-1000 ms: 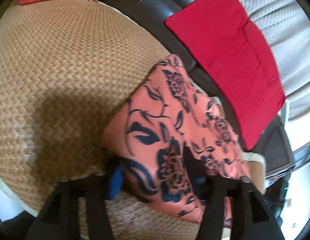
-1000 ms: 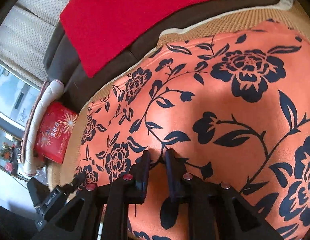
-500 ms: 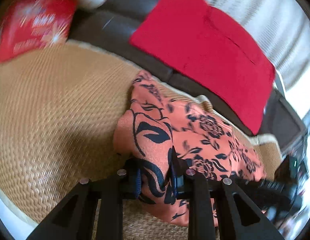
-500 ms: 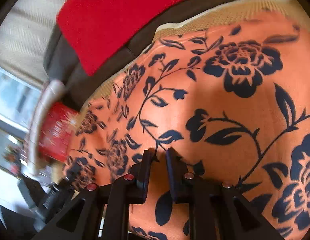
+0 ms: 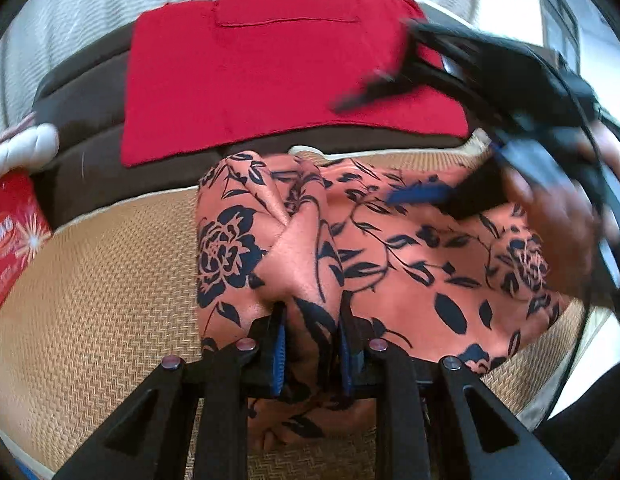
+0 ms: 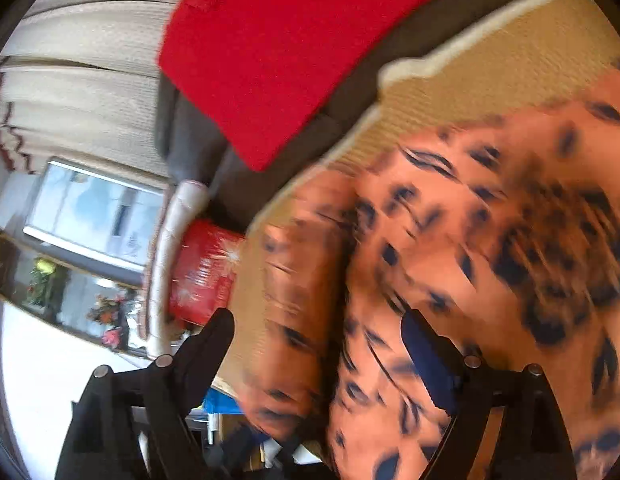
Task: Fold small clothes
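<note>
While the fold is under way: findings by item.
Garment: the floral orange cloth [image 5: 409, 264] lies on the woven mat [image 5: 90, 300], in front of a red cloth [image 5: 270, 64] draped on the sofa.
Left tongs: my left gripper [image 5: 311, 344] is clamped on a bunched edge of the cloth, pads pressing it.
Right tongs: my right gripper [image 6: 317, 328] is opening, jaws wide, pads off the fabric; the view is blurred.
Technique: I judge the left grip should carry its edge across level, then lay it flat before letting go.
Risk: bunching at the pinch may leave a crooked crease.
</note>
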The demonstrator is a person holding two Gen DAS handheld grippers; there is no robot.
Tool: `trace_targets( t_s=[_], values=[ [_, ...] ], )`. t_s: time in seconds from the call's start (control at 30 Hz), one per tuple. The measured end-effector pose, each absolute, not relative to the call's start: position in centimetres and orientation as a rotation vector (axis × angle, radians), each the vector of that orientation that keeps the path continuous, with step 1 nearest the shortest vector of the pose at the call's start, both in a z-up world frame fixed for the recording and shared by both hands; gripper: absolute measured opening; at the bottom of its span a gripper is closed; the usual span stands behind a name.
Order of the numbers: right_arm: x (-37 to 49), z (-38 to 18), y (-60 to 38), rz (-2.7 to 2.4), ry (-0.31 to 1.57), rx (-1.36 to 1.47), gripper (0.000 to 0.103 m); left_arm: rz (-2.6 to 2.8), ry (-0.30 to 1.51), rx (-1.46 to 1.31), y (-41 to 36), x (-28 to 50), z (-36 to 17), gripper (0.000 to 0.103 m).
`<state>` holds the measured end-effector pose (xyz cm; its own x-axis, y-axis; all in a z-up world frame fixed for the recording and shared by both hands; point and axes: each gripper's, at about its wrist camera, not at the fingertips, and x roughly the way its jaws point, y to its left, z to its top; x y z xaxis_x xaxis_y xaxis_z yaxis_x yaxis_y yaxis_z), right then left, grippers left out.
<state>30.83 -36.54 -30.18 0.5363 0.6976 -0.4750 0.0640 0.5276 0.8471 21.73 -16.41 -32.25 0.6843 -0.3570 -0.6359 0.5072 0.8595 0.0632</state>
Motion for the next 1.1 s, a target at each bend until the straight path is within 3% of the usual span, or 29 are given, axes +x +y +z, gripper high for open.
trace_targets(
  t_s=[0.27, 0.47, 0.53, 0.57, 0.83, 0.97, 1.1],
  values=[
    [37.2, -31.9, -34.3, 0.521, 1.021, 0.982, 0.088, -0.505, 0.657, 0.253, -16.2, 21.6, -32.1, 0.021],
    [40.0, -31.6, -29.7, 0.509, 1.106, 0.802, 0.085, -0.519, 0.66, 0.242, -16.2, 21.8, -31.9, 0.021],
    [40.2, -32.3, -28.3, 0.468, 1.128, 0.713, 0.053, -0.521, 0.655, 0.249, -16.1, 21.6, -31.8, 0.021],
    [40.2, -32.6, -27.7, 0.471, 1.147, 0.66, 0.017, -0.525, 0.653, 0.248, -16.0, 21.6, -31.7, 0.021],
    [36.0, -26.5, -31.2, 0.455, 0.951, 0.618, 0.016, -0.711, 0.618, 0.067, -16.4, 20.9, -27.4, 0.02],
    [34.0, -23.9, -36.6, 0.398, 0.869, 0.602, 0.016, -0.864, 0.623, 0.009, -20.3, 20.5, -25.3, 0.018],
    [31.9, -25.0, -44.5, 0.274, 0.853, 0.662, 0.016, -0.995, 0.649, 0.024, -26.5, 19.8, -25.2, 0.015]
  ],
)
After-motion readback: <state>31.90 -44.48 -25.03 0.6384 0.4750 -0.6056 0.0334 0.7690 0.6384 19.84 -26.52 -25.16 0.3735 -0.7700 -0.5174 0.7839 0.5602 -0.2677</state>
